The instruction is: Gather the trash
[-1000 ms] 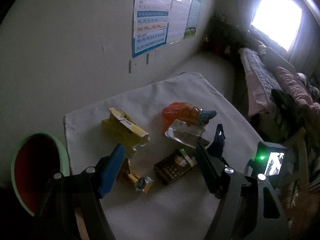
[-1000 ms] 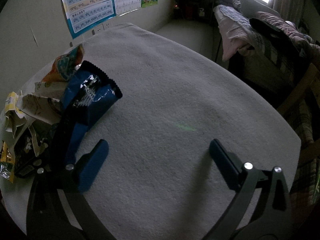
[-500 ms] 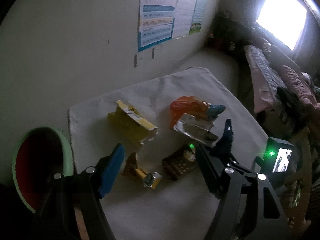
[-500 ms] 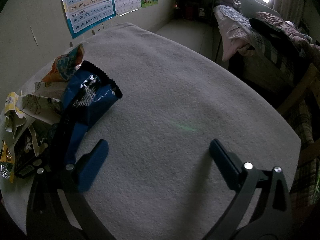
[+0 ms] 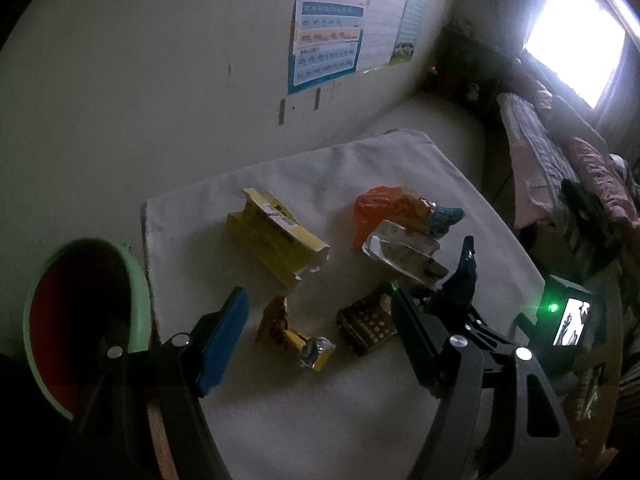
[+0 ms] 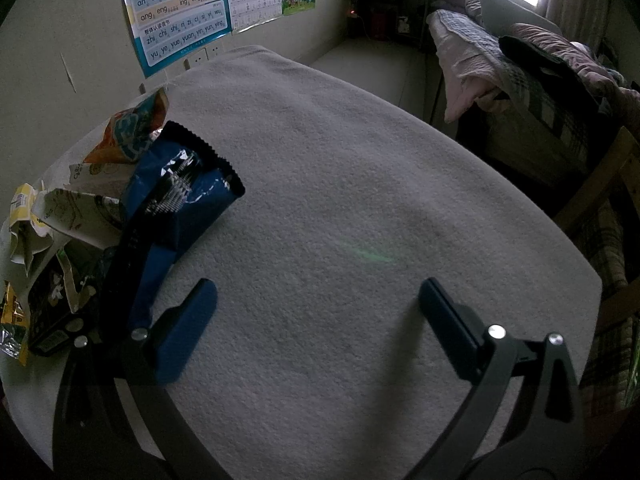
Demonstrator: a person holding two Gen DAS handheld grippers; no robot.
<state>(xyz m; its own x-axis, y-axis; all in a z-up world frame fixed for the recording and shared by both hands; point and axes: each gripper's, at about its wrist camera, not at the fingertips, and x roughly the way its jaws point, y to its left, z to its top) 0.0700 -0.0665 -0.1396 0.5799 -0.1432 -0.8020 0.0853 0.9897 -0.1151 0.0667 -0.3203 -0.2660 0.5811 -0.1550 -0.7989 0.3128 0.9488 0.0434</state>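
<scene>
Left wrist view: we note left hand-held gripper point(image 5: 316, 320) spread above gold wrapper point(image 5: 294, 334) on surface point(image 5: 320, 412); right hand-held gripper point(image 6: 316, 320) spread, idle. We judge approach step; next: descend, pinch wrapper, carry to bin point(image 5: 140, 280).

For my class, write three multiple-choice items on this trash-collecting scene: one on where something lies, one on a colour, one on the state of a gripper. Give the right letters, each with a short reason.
1. Where is the bin relative to the table?
A. At its left edge
B. On its middle
C. Beyond its far right corner

2. What colour is the long flattened carton?
A. Yellow
B. Purple
C. White

3. How is the left gripper?
A. Shut on a wrapper
B. Open, holding nothing
C. Shut, empty

Answers:
1 A, its green rim sits beside the cloth's left edge.
2 A, its sides show yellow.
3 B, the jaws stand wide apart above the small wrappers.
</scene>
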